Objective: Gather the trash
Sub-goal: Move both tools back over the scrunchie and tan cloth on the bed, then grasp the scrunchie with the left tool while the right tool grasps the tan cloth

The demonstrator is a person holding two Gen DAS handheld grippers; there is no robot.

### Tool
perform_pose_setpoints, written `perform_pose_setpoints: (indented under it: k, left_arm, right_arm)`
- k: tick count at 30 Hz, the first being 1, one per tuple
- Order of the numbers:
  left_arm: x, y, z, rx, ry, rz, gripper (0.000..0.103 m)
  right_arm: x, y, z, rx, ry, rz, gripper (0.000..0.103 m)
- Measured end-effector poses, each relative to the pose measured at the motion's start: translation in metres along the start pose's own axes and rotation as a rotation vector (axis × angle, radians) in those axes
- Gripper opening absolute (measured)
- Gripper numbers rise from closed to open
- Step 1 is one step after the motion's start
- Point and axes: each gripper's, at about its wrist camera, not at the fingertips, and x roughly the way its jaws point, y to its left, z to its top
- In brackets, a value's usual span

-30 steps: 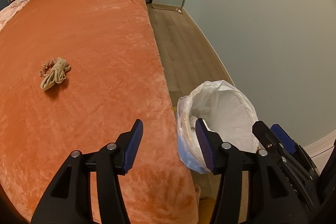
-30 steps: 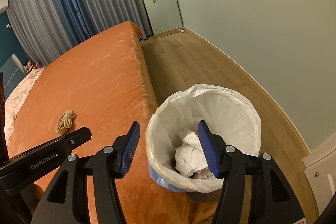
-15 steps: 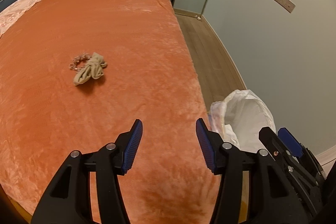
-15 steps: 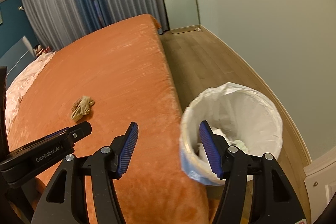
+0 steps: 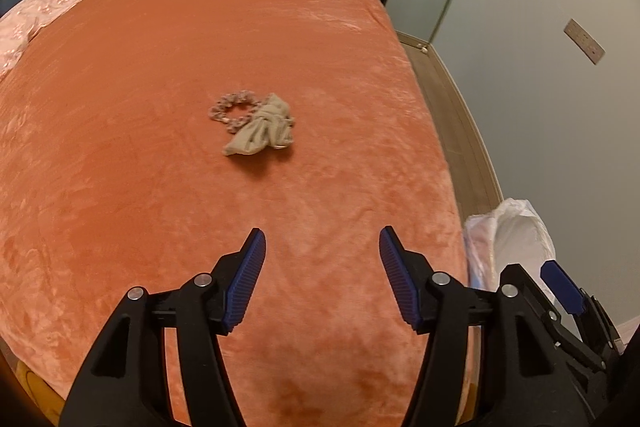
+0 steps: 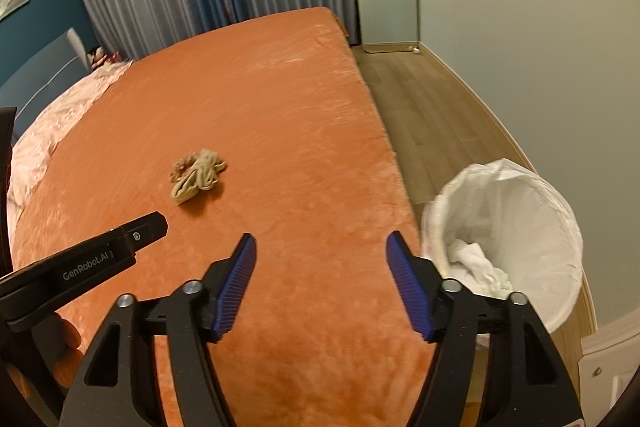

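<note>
Orange bedspread (image 5: 160,107) fills most of both views. Beige cloth (image 5: 262,133) lies at frame centre of the left view, touching a beaded scrunchie (image 5: 232,107). Left gripper (image 5: 322,247) and right gripper (image 6: 320,251) hover above the bedspread, jaws apart, empty. Lined bin (image 6: 532,195), lower right, holds crumpled tissue (image 6: 476,263).

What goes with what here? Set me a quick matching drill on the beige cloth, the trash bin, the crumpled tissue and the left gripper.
1. beige cloth
2. trash bin
3. crumpled tissue
4. left gripper

a. inside the white liner
b. on the floor beside the bed
c. jaws open, empty
d. on the orange blanket

Pairs: 1-d, 2-b, 3-a, 4-c
</note>
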Motion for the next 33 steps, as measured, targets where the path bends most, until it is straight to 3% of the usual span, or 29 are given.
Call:
perform_pose_setpoints:
  k: [10, 16, 23, 29, 31, 33]
  left_arm:
    - [0.033, 0.080, 0.029, -0.078, 0.024, 0.100, 0.058]
    - [0.066, 0.124, 0.072, -0.126, 0.016, 0.137, 0.069]
    - [0.132, 0.147, 0.126, -0.157, 0.068, 0.106, 0.069]
    - [0.185, 0.145, 0.149, -0.109, 0.098, 0.100, 0.068]
    - [0.203, 0.149, 0.150, -0.117, 0.128, 0.083, 0.067]
    - [0.218, 0.152, 0.149, -0.133, 0.167, 0.054, 0.058]
  right_arm:
    - [0.063, 0.068, 0.019, -0.067, 0.066, 0.061, 0.068]
    - [0.118, 0.109, 0.039, -0.052, 0.108, 0.102, 0.068]
    - [0.198, 0.146, 0.061, -0.012, 0.173, 0.129, 0.068]
    - [0.244, 0.160, 0.065, -0.014, 0.209, 0.133, 0.068]
    - [0.257, 0.162, 0.063, -0.024, 0.224, 0.135, 0.068]
    - [0.267, 0.162, 0.059, -0.023, 0.239, 0.137, 0.068]
